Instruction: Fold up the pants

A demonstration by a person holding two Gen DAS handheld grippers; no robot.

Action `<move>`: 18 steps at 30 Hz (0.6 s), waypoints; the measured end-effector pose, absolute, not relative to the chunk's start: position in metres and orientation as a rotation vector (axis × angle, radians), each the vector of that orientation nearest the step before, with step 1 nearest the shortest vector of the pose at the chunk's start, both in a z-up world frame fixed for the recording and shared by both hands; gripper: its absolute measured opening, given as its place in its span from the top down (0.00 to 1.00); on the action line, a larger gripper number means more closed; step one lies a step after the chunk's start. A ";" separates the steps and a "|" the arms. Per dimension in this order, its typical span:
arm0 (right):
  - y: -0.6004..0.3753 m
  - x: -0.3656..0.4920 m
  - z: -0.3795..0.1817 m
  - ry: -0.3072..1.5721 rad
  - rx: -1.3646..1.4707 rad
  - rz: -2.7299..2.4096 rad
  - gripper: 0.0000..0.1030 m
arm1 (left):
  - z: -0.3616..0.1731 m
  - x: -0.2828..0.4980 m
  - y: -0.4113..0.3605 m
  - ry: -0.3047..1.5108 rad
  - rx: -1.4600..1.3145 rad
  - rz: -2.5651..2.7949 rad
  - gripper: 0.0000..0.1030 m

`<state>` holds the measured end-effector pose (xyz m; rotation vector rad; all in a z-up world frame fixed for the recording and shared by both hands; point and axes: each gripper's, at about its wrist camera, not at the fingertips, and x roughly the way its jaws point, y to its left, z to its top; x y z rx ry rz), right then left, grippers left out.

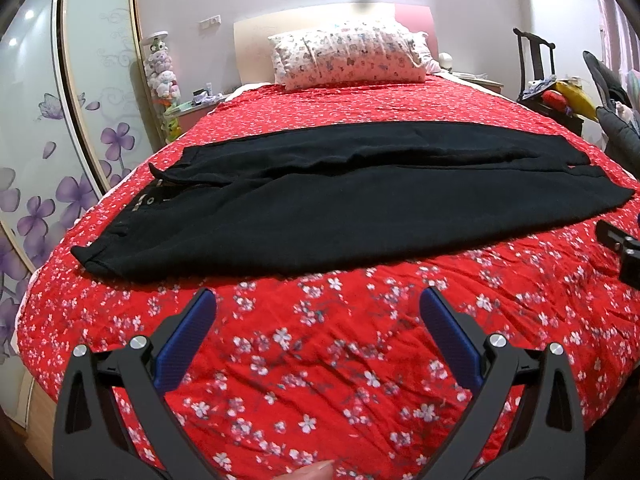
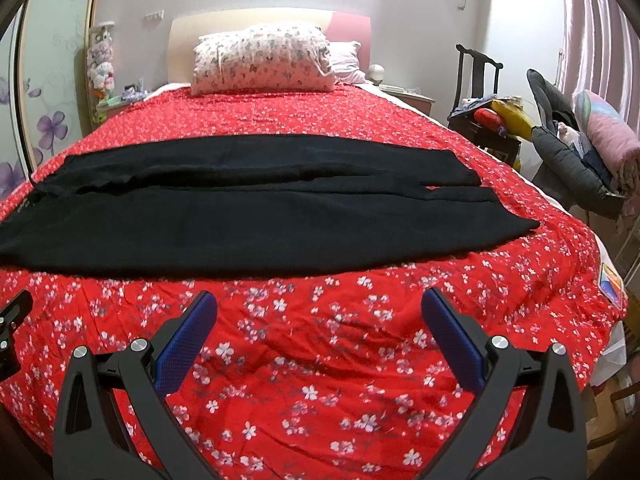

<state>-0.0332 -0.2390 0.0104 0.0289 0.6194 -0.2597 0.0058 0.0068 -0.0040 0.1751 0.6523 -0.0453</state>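
Black pants [image 1: 340, 200] lie flat across the red flowered bed [image 1: 320, 360], waistband at the left, leg ends at the right, the two legs side by side. They also show in the right wrist view [image 2: 260, 216]. My left gripper [image 1: 318, 300] is open and empty, hovering over the bedspread just short of the pants' near edge. My right gripper [image 2: 319, 304] is open and empty, also a little short of the near edge. Part of the right gripper shows at the left wrist view's right edge [image 1: 624, 244].
A patterned pillow [image 1: 348, 56] lies at the headboard. A wardrobe with purple flowers [image 1: 60, 140] stands left of the bed. A dark chair with toys [image 2: 488, 112] and piled clothes [image 2: 580, 152] stand to the right. Nightstands flank the headboard.
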 end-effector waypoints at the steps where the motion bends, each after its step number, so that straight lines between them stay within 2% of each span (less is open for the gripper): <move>1: -0.241 -0.033 0.011 0.620 0.037 -0.250 0.01 | -0.002 0.009 0.008 0.654 0.171 -0.042 0.02; 8: -0.284 -0.021 0.032 0.600 0.162 -0.113 0.01 | 0.027 0.039 0.012 0.635 0.082 -0.004 0.02; 13: -0.356 0.033 0.067 0.631 0.225 -0.077 0.01 | 0.048 0.072 0.014 0.585 -0.098 -0.014 0.02; 18: -0.446 0.112 0.083 0.693 0.296 -0.178 0.01 | 0.035 0.113 0.022 0.583 -0.308 -0.084 0.02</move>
